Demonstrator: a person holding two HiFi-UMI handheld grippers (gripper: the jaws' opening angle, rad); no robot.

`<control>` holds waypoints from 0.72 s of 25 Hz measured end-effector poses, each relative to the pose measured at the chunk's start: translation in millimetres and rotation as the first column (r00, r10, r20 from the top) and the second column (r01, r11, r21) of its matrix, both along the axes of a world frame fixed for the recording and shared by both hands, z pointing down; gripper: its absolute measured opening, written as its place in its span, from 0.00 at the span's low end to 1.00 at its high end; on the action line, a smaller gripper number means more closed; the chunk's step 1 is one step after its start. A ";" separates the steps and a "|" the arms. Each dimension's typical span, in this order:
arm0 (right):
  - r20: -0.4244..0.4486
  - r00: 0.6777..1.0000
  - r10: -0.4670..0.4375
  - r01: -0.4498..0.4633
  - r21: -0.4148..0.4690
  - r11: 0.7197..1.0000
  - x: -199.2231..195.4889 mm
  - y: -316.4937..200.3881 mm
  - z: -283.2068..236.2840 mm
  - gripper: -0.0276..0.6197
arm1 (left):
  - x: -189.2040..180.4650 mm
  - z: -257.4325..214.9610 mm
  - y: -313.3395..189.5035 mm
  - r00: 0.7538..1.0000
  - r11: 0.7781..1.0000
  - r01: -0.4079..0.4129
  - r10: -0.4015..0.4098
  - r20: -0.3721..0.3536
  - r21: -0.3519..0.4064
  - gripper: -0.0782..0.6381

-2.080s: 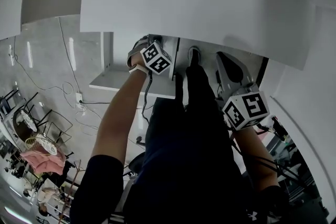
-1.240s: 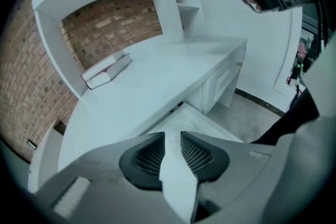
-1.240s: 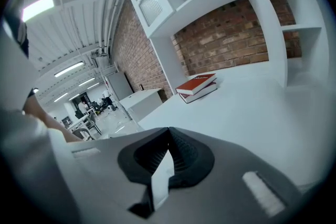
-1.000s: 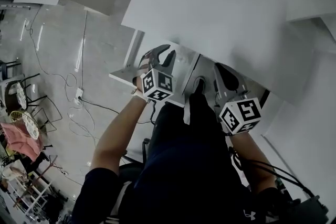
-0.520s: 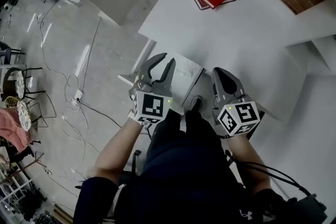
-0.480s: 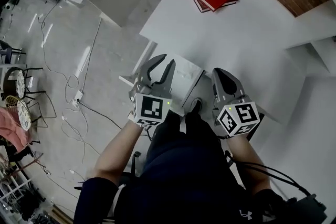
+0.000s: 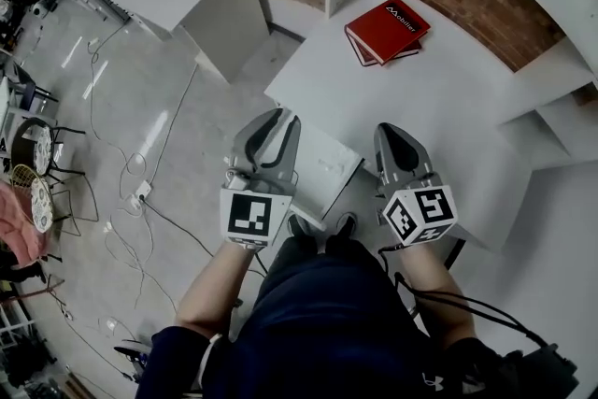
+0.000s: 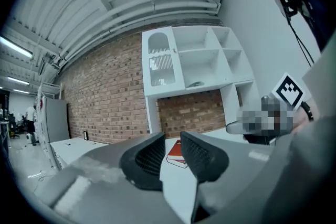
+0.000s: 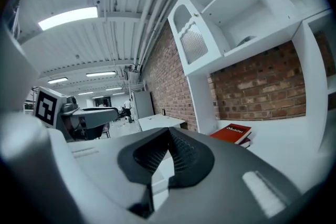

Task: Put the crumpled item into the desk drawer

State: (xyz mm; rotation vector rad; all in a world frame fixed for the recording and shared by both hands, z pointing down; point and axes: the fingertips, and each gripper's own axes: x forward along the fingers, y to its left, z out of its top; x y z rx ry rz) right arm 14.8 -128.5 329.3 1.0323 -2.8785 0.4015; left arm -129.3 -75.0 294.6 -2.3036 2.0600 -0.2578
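Both grippers are hovering out in front of the person at the near edge of the white desk [image 7: 448, 117]. The left gripper [image 7: 283, 119] has its jaws a little apart with nothing between them. In the left gripper view, all that shows through the narrow gap is the red book [image 8: 176, 150], lying well beyond the tips on the desk top. The right gripper [image 7: 391, 128] is closed: in the right gripper view its two pads meet at the tips and hold nothing.

The desk drawer [image 7: 313, 187] is pulled out and sits between the two grippers, just right of the left gripper's jaws and left of the right one's. There's a tiny pale speck on the drawer floor, but it's too small to tell what it is, so I honestly can't pick out the crumpled item anywhere. It's in neither set of jaws.

Past the right gripper's tips and off to their right is the same red book [image 9: 231, 132], with a white shelf unit [image 9: 247, 13] on the brick wall [image 9: 252, 86] above it. Below the drawer, nearer the person than either gripper, are the person's shoes [image 7: 322, 226].
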 end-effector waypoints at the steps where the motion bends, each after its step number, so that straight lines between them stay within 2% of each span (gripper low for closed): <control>1: 0.005 1.000 -0.002 0.002 0.016 1.000 -1.6 -0.3 -7.0 0.05 | -1.0 -6.5 0.7 1.000 1.000 0.003 -0.003 0.000 0.014 0.25; 5: 0.025 1.000 -0.009 0.007 0.085 0.996 -8.5 -0.1 -32.8 0.05 | -4.7 -27.9 4.6 0.998 0.998 0.039 -0.036 -0.053 0.042 0.24; 8: 0.037 0.999 -0.011 0.006 0.138 0.990 -12.9 -1.4 -50.0 0.05 | -4.7 -42.7 4.9 0.997 0.996 0.040 -0.035 -0.067 0.076 0.23; 10: 0.040 0.999 -0.015 0.008 0.170 0.985 -15.2 -1.0 -59.6 0.05 | -3.6 -50.2 5.4 0.998 0.995 0.030 -0.024 -0.065 0.094 0.11; 18: 0.024 1.000 -0.015 0.007 0.304 0.953 -20.0 2.1 -88.1 0.05 | -2.9 -63.7 4.7 0.997 0.993 0.010 0.000 -0.083 0.120 0.11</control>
